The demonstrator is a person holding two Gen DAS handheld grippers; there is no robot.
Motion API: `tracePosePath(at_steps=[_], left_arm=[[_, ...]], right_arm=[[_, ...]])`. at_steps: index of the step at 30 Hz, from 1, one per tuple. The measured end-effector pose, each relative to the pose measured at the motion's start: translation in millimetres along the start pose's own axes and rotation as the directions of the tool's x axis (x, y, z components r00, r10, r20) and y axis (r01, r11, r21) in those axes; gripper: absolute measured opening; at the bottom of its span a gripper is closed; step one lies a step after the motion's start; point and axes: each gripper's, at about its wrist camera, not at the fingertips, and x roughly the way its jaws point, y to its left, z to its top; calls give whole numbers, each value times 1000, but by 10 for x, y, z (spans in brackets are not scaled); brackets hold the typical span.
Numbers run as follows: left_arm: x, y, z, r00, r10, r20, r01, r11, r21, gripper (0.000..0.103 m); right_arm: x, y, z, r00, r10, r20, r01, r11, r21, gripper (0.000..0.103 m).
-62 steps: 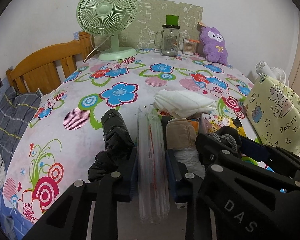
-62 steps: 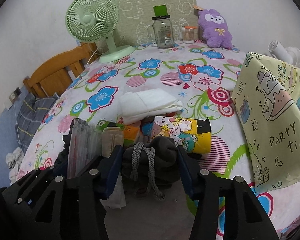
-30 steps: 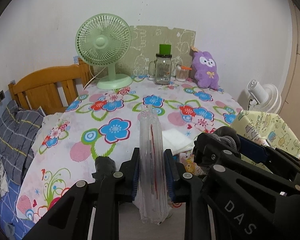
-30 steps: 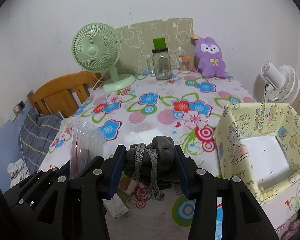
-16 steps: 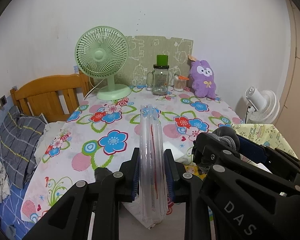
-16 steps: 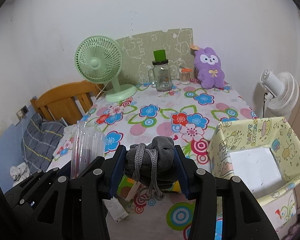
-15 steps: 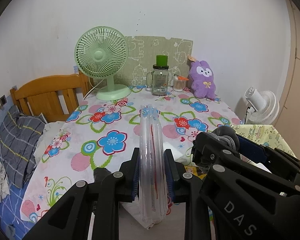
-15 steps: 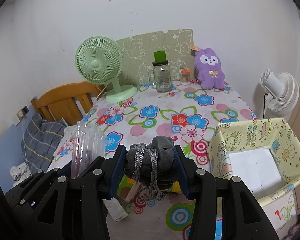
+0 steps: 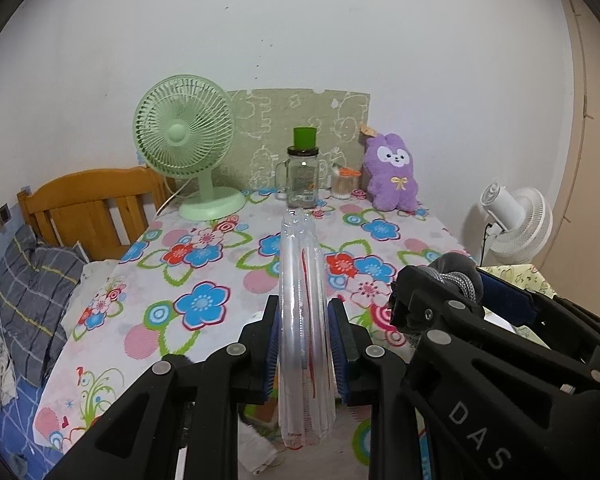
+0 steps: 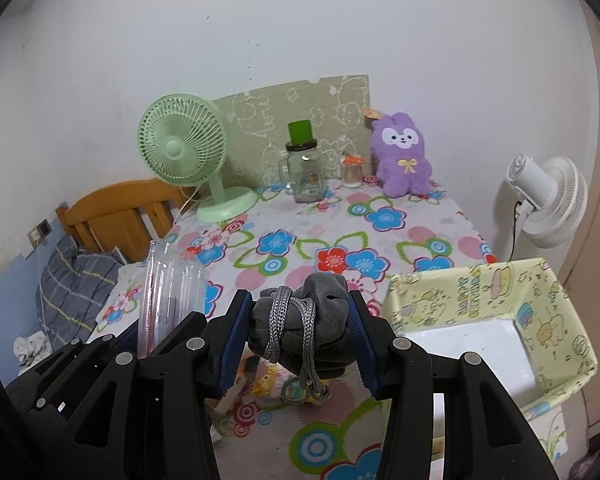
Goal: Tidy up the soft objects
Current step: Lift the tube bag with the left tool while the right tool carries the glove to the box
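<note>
My left gripper (image 9: 305, 320) is shut on a clear ribbed air-cushion pack (image 9: 305, 312) with a red line inside, held upright above the flowered table (image 9: 204, 264); the pack also shows in the right wrist view (image 10: 168, 304). My right gripper (image 10: 300, 320) is shut on a rolled grey cloth bundle with a braided cord (image 10: 300, 328), held above the table just left of the open yellow cartoon-print box (image 10: 540, 280). The grey bundle shows in the left wrist view (image 9: 456, 272). A few other soft items lie under the grippers, mostly hidden.
At the table's back stand a green fan (image 9: 188, 148), a glass jar with a green lid (image 9: 303, 176), a small cotton-swab jar (image 9: 345, 184) and a purple plush rabbit (image 9: 392, 176). A wooden bed frame (image 9: 88, 204) with a plaid pillow is left, a white fan (image 10: 544, 204) right.
Both grippers have lifted up and back from the pile with their items still held. The yellow box has come into view from above beside the right gripper.
</note>
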Motion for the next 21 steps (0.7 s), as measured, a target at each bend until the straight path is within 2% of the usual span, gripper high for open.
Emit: tracePosePath(at_steps=[21], left_arm=[[90,-521,123,996,-91,10,91,995,47,22]], right_arm=[[-178,-518,105,996,-78,35,76,996,47,51]])
